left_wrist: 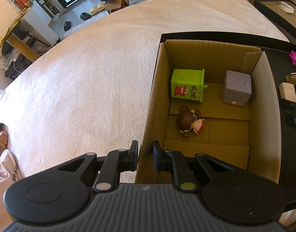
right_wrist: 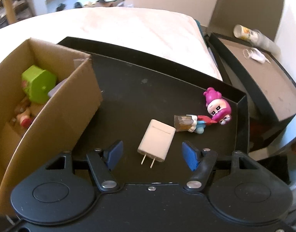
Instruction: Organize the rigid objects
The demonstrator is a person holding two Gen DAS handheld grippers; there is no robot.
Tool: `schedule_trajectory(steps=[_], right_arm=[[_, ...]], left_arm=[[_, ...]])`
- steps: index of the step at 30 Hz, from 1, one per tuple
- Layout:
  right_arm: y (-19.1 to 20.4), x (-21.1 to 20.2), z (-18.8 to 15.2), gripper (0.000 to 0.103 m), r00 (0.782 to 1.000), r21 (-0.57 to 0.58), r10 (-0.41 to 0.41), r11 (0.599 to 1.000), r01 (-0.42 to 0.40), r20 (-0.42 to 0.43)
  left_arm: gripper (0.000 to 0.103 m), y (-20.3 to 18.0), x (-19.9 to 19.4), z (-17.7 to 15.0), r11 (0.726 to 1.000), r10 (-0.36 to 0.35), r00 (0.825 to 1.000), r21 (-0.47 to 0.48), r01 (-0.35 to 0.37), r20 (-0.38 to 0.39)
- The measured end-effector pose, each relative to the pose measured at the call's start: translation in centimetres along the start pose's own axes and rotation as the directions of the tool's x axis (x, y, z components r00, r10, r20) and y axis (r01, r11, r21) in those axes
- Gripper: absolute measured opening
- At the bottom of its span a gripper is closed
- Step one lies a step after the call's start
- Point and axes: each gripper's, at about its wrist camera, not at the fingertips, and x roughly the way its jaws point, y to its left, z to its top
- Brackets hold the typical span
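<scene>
Right by my left claw [left_wrist: 145, 155] is the near wall of the cardboard box [left_wrist: 148, 116]. That claw is clamped on the wall, one finger outside and one inside, at the bottom middle of the left view. I think it is there to keep the box from sliding.

Now from big to small. The white bed cover [left_wrist: 80, 77] fills the left side of that view. The black tray [right_wrist: 148, 96] lies on it, and the box stands at the tray's left end. Three toys are already inside the box. The green toy box [left_wrist: 187, 86] stands toward the back left. The purple cube [left_wrist: 237, 89] stands just to its right. The brown-haired doll [left_wrist: 189, 121] lies on its side in front of them, lower in the picture. So that part looks done to me.

Three things are not put away yet. They sit on the tray in the right half of the right view. The pink doll [right_wrist: 217, 106] lies near the tray's right wall. The small figure with a brown cup [right_wrist: 188, 124] lies touching it, just to its left. The white plug [right_wrist: 157, 143] lies flat with its two prongs pointing toward me.

My right claw [right_wrist: 151, 155] is spread wide and holds nothing. The plug lies between its blue pads [right_wrist: 190, 157], but they do not touch it. I guess the plug goes next, then the two little figures.
</scene>
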Motion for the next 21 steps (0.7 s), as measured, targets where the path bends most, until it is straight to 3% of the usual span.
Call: schedule_trajectory(steps=[6, 14, 21], right_arm=[[-0.5, 1.6, 0.4, 0.061, 1.0, 0.079, -0.017, 0.997, 0.017, -0.005], [-1.6, 2.8, -0.1, 0.037, 0.999, 0.109, 0.003, 0.994, 0.002, -0.048], [-1.7, 2.2, -0.3, 0.036, 0.999, 0.089, 0.03, 0.996, -0.028, -0.031]], left_arm=[[0.014, 0.1, 0.0, 0.0, 1.0, -0.001, 1.0, 0.002, 0.001, -0.002], [0.014, 0.0, 0.2, 0.1, 1.0, 0.003, 1.0, 0.001, -0.003, -0.003], [0.014, -0.1, 0.2, 0.1, 1.0, 0.002, 1.0, -0.001, -0.002, -0.002]])
